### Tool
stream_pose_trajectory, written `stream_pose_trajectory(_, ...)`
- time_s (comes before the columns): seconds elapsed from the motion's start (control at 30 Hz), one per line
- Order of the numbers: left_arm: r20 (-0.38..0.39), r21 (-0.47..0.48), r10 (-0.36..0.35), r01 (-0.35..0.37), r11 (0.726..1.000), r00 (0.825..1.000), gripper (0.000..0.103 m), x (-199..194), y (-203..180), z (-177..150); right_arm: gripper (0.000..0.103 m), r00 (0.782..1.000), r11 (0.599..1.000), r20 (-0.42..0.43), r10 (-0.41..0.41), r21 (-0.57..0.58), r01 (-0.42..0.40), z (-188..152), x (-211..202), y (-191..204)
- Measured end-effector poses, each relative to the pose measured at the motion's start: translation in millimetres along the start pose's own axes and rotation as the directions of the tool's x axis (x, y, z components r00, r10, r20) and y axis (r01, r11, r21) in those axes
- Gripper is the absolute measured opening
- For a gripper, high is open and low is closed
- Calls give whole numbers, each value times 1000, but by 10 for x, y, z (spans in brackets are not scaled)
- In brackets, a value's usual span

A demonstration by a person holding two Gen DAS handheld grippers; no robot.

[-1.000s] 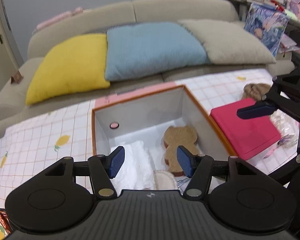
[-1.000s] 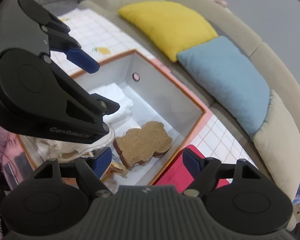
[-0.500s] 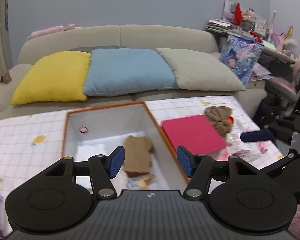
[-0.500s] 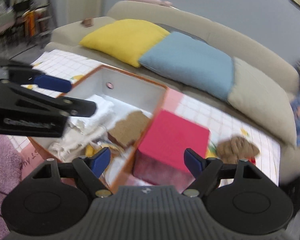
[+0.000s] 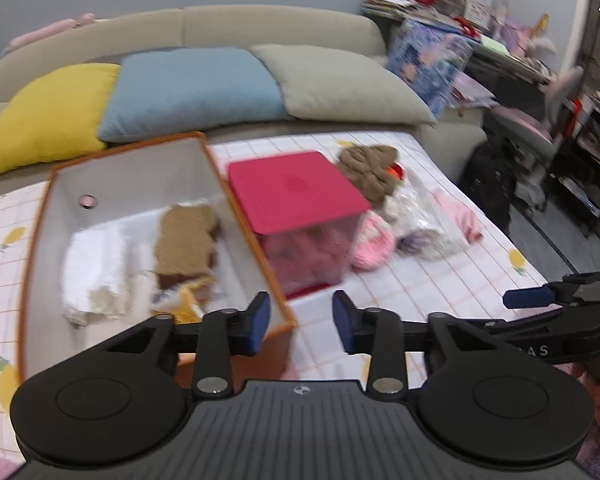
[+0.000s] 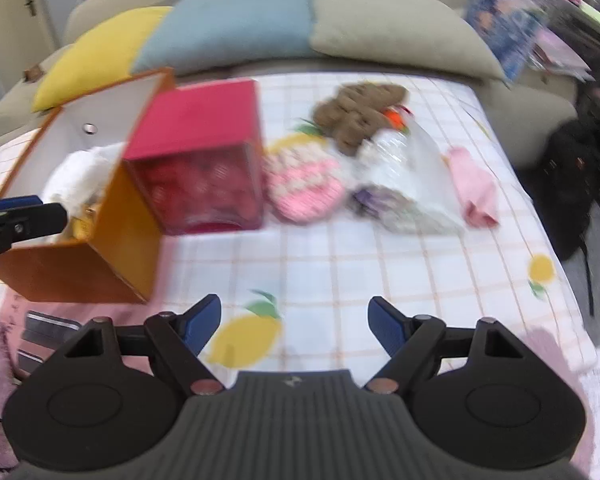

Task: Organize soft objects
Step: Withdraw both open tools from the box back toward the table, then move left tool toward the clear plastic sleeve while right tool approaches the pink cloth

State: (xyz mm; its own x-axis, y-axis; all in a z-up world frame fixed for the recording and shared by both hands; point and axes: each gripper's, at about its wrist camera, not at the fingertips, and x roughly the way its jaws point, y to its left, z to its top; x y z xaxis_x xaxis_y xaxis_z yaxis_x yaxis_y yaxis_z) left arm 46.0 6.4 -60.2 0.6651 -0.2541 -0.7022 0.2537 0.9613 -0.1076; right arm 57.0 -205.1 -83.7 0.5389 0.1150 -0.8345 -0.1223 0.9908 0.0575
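An open orange box (image 5: 244,204) (image 6: 112,216) on the checked table holds a white cloth (image 5: 94,268) and a brown bear-shaped soft toy (image 5: 186,240). Right of it stands a pink lidded container (image 5: 296,188) (image 6: 198,156). Beyond lie loose soft items: a brown knitted piece (image 5: 370,170) (image 6: 358,114), a pink knitted piece (image 5: 372,242) (image 6: 306,188), a pink cloth (image 6: 474,186) and a clear bag (image 6: 408,156). My left gripper (image 5: 300,322) is open and empty above the box's near right corner. My right gripper (image 6: 294,324) is open and empty over the table's front.
A beige sofa (image 5: 260,28) with yellow (image 5: 48,112), blue (image 5: 192,88) and grey (image 5: 340,84) cushions runs behind the table. Cluttered shelves and a chair (image 5: 540,92) stand at the right. A phone-like object (image 6: 48,326) lies by the box's front.
Both grippers have pulled back and swung right, away from the box interior toward the loose soft items. Both stay open and empty. The views are motion-blurred.
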Motion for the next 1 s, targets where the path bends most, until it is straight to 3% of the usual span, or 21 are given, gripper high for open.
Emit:
stream_pose_trajectory(0.23, -59, 42, -77, 79, 996, 995, 20, 231, -357, 4, 79, 1000, 998, -11, -18, 61, 19, -24, 44, -308)
stream_pose_trajectory(0.43, -85, 18, -125, 127, 992, 989, 9, 469, -543, 62, 75, 999, 996, 15, -38, 81, 36, 38, 114, -537)
stream_pose_trajectory(0.57, -83, 18, -133, 135, 991, 988, 8, 620, -636, 121, 75, 996, 994, 52, -73, 84, 69, 96, 187, -670)
stream_pose_trajectory(0.8, -86, 101, -125, 133, 986, 988, 11, 874, -919, 287, 74, 995, 979, 87, -58, 198, 40, 211, 385, -955)
stream_pose_trajectory(1.0, -84, 178, -102, 116, 977, 991, 17, 1110, -1130, 464, 72, 983, 964, 176, -49, 265, 1, 363, 577, -1170)
